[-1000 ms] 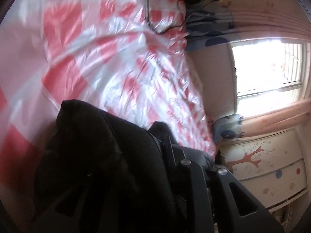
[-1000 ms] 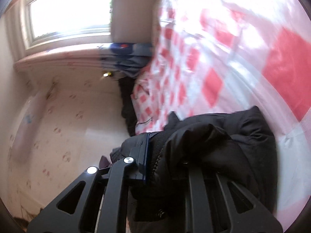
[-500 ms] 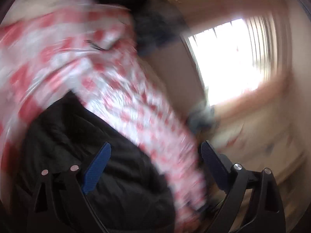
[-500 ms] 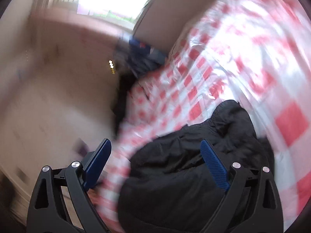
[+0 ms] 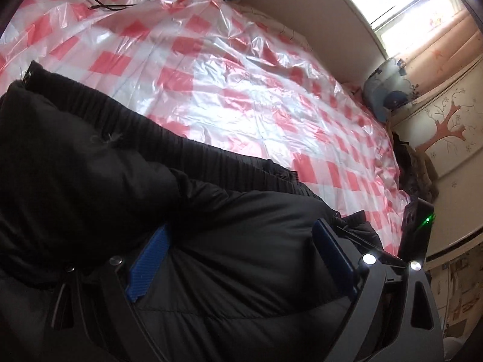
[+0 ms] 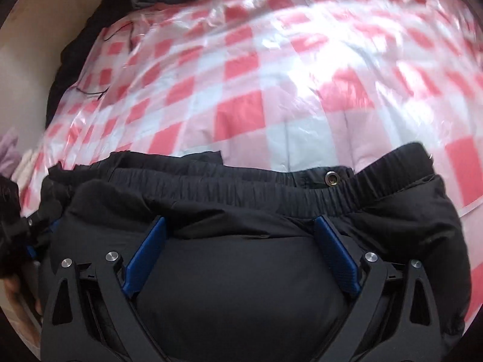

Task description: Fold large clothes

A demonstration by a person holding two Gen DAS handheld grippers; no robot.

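Left wrist view: the left claw (image 5: 241,259) fills the bottom of the frame with its two blue pads (image 5: 148,267) spread wide apart and nothing clamped between them. A black padded jacket (image 5: 90,166) lies under and between the pads, bunched across the lower left half of the frame on a bed. Its ribbed elastic hem (image 5: 193,150) runs diagonally from the left edge toward the centre. The bed is covered by a red and white checked plastic sheet (image 5: 241,75), shiny and creased, which takes up the upper middle. A thin black cable (image 5: 99,4) lies on the sheet at the upper left. At the right edge stand a window (image 5: 422,3), a pink curtain (image 5: 446,48) and a cabinet with a painted tree (image 5: 449,126). A black device with a green light (image 5: 418,229) sits at the lower right.

Right wrist view: the right claw (image 6: 241,256) is at the bottom centre, its jaws standing wide and opening a little further, its blue pads (image 6: 335,259) clear of the cloth. The jacket (image 6: 241,301) spreads across the whole lower half beneath it, with the gathered hem (image 6: 241,190) and a metal snap (image 6: 331,177) along its upper edge. The checked sheet (image 6: 271,75) fills the upper half, somewhat blurred. Dark clothes (image 6: 75,51) lie at the upper left edge of the bed.
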